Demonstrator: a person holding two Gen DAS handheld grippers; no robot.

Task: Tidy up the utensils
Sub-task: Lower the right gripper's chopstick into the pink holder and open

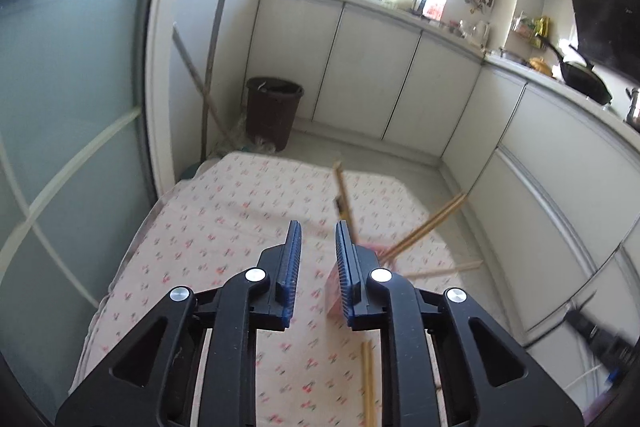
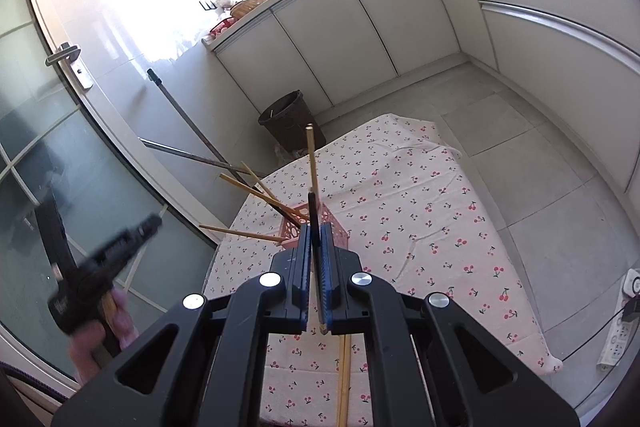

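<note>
A table draped in a cherry-print tablecloth [image 2: 420, 211] fills the middle of the kitchen floor, white cabinets [image 2: 340, 27] running round behind it, a dark waste bin [image 2: 289, 119] tucked in the corner past the table's far end.

On the cloth stands the pink perforated holder [image 2: 294, 227], and it already bristles: several chopsticks [image 2: 256, 189] fan out of it toward the left in the right wrist view, tips raised, long axes slanting up and away from the basket. From the left wrist view the same basket shows only as a pink sliver [image 1: 334, 291] behind the right-hand finger, with sticks [image 1: 424, 227] leaning out to the right.

Now the right gripper [image 2: 316, 247]: fingers pinched narrow on one chopstick [image 2: 311, 163], and that stick runs straight along the fingers, its long axis pointing forward and up, far tip rising over the holder toward the bin, near end poking out behind the pads. A dark, black section of it sits just ahead of the fingertips.

The left gripper [image 1: 318, 247] hangs above the cloth, fingers parted by a moderate gap, nothing between them.

One more pair of chopsticks [image 1: 368, 383] lies flat on the cloth beneath the grippers, lengthwise toward the camera.
</note>
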